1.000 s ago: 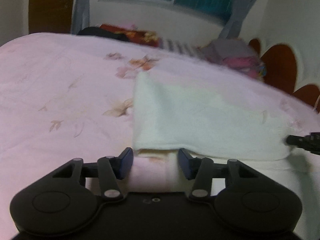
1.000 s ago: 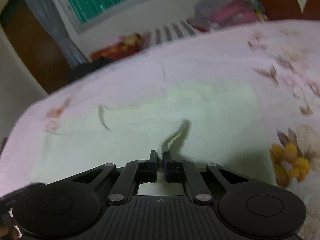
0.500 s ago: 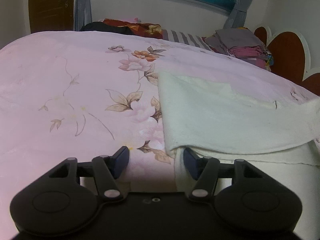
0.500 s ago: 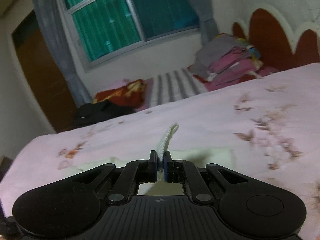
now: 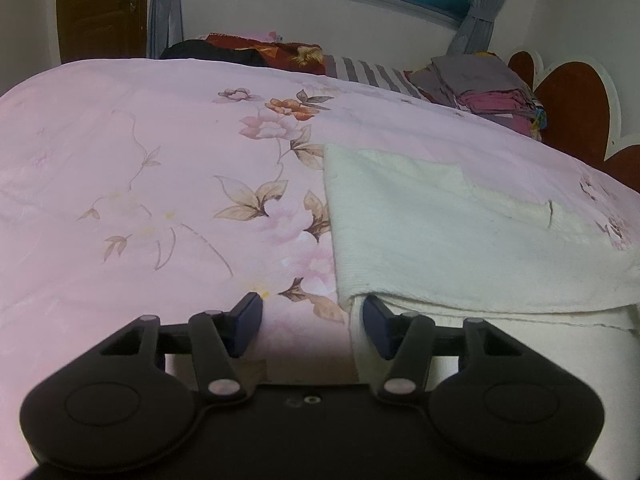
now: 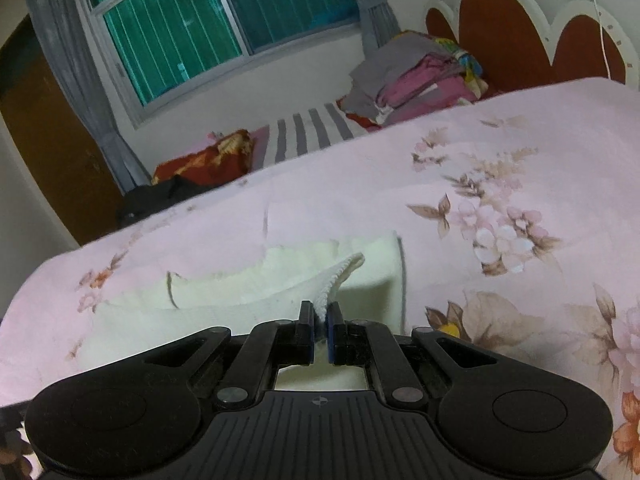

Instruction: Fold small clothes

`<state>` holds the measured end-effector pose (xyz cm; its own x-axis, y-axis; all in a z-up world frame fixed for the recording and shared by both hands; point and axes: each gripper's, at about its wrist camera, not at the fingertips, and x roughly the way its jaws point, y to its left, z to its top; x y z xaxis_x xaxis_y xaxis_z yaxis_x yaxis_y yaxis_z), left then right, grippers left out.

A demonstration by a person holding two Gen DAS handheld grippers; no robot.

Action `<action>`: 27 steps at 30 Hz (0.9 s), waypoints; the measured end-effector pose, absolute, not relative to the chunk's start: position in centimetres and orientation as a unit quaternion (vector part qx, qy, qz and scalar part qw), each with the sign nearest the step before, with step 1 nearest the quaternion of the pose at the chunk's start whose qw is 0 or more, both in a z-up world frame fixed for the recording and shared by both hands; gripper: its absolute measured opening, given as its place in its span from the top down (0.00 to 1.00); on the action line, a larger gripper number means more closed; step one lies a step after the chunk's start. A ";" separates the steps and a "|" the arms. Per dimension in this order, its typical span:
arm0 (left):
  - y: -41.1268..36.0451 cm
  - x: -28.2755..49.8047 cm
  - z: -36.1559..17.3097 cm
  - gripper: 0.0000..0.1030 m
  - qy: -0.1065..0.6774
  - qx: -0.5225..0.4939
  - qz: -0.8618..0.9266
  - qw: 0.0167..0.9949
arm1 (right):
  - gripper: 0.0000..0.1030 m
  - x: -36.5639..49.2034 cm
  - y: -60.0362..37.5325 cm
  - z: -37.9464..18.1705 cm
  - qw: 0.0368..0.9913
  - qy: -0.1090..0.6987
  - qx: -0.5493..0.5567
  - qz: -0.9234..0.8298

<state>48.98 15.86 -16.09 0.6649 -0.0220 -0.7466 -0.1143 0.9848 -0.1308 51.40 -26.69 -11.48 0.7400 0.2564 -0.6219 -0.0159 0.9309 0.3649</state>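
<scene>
One fold is already laid on the cream cloth at frame right, its corner is pinched by the right gripper, further folds are left, and the empty left gripper is closing.

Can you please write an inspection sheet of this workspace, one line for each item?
Surface: pink floral bedspread, soft, lightly creased.
Job's things: cream cloth lies on the bedspread, top layer folded over; one corner is lifted.
Clutter: clothes pile, red cushion and dark garment at the far side of the bed.
Grippers: left hand-held gripper is closing, pads not pressing; the cloth edge lies by one finger. Right hand-held gripper is shut on the cloth corner.
Cables: nothing seen.
Surroundings: window, grey curtains, wooden door, scalloped headboard.
</scene>
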 end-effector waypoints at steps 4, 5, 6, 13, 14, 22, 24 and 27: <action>16.0 48.9 -16.1 0.49 0.410 -0.084 0.025 0.908 | 0.95 51.5 -26.8 -12.8 0.912 0.367 0.167 0.070; 16.1 48.8 -16.1 0.50 0.410 -0.084 0.024 0.908 | 0.95 51.5 -26.9 -13.0 0.911 0.370 0.167 0.068; 16.1 48.8 -16.1 0.51 0.410 -0.084 0.023 0.908 | 0.95 51.6 -27.0 -13.3 0.910 0.373 0.168 0.067; 17.5 48.0 -15.5 0.63 0.414 -0.095 0.018 0.905 | 0.95 51.6 -27.1 -15.6 0.899 0.401 0.165 0.058; 17.8 47.5 -14.7 0.63 0.407 -0.111 0.018 0.907 | 0.95 51.4 -27.1 -15.5 0.901 0.398 0.164 0.055; 12.0 50.4 -13.1 0.58 0.374 -0.068 -0.055 0.923 | 0.55 50.7 -25.6 -13.2 0.924 0.361 0.118 0.033; 11.7 51.5 -15.5 0.58 0.411 -0.079 -0.061 0.906 | 0.80 51.7 -24.9 -14.5 0.910 0.395 0.118 0.048; 11.4 51.2 -15.3 0.57 0.404 -0.057 -0.069 0.910 | 0.86 52.0 -24.5 -15.6 0.899 0.425 0.093 0.052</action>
